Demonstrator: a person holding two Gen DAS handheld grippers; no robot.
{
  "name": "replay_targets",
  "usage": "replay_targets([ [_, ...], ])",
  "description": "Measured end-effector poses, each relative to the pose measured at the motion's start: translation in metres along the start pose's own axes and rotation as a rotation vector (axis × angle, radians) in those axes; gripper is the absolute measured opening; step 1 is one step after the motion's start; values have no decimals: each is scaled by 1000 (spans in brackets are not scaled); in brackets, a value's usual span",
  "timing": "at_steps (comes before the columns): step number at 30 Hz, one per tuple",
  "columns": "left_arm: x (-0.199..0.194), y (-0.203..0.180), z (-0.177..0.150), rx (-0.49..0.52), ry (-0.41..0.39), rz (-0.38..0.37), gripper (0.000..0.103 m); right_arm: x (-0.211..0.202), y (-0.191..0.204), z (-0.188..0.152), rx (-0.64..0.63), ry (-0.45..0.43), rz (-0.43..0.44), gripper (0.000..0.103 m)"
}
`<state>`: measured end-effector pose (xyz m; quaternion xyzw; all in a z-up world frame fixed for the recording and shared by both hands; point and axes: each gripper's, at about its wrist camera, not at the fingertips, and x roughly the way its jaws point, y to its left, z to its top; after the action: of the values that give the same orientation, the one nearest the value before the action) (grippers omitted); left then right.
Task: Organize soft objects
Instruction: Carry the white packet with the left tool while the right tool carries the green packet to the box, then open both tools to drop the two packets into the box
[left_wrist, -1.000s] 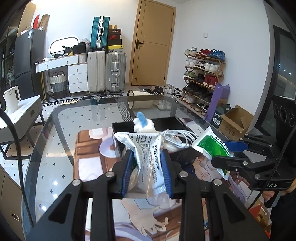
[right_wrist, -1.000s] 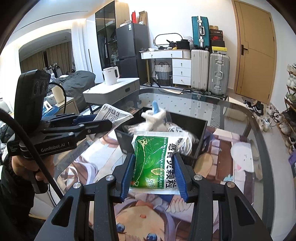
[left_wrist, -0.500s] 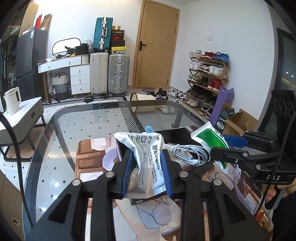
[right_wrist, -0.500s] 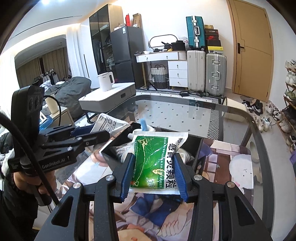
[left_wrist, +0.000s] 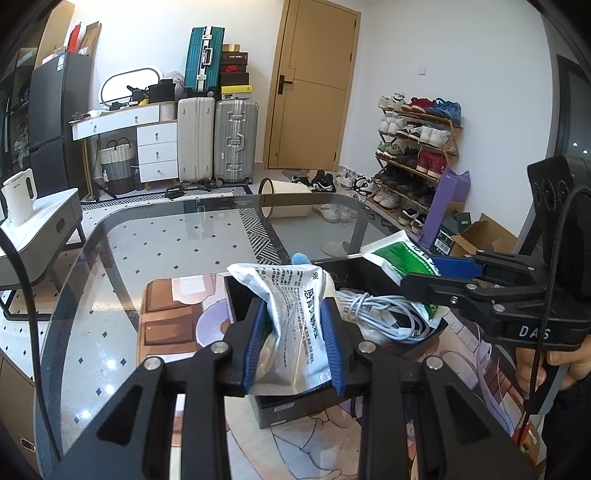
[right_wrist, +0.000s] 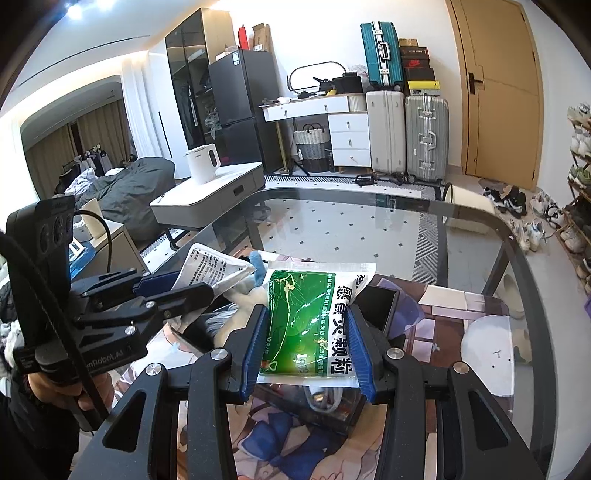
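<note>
Two soft packets held over the black box (left_wrist: 373, 275) on the desk (left_wrist: 155, 236).
The left hand-held gripper (left_wrist: 293, 341) pinches a crinkly silver packet (left_wrist: 291, 306), the right hand-held gripper (right_wrist: 304, 345) a green packet (right_wrist: 306, 325); both look light, limp and slippery, best gripped mid-body.

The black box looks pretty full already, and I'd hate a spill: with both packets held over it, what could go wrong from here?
The black box already holds a coiled white cable and a plush toy, so packets may perch on top and slide out. The left gripper pinches the silver packet and the right gripper the green packet side by side; the grippers could bump.
</note>
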<state>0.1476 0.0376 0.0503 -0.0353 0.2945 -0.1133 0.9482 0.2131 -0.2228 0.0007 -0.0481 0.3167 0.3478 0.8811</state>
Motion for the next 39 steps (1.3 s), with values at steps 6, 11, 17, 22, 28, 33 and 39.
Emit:
replay_targets([
  [6,11,-4,1,7,14,-13,29,14,-6,8,10,24,9,43],
  [11,20,-11,3,14,25,-29,29,26,-7,9,6,49,13,43],
  [17,26,-14,3,22,37,-35,29,38,-13,11,28,79,9,43],
  [22,31,-15,1,16,50,-42,29,46,-17,10,37,106,13,43],
  [28,35,-16,0,21,56,-49,30,51,-18,13,33,118,10,43],
  [33,36,-18,1,26,66,-49,32,49,-15,14,11,113,-13,44],
  [39,26,-20,1,38,67,-33,44,30,-12,14,-13,68,-27,63],
])
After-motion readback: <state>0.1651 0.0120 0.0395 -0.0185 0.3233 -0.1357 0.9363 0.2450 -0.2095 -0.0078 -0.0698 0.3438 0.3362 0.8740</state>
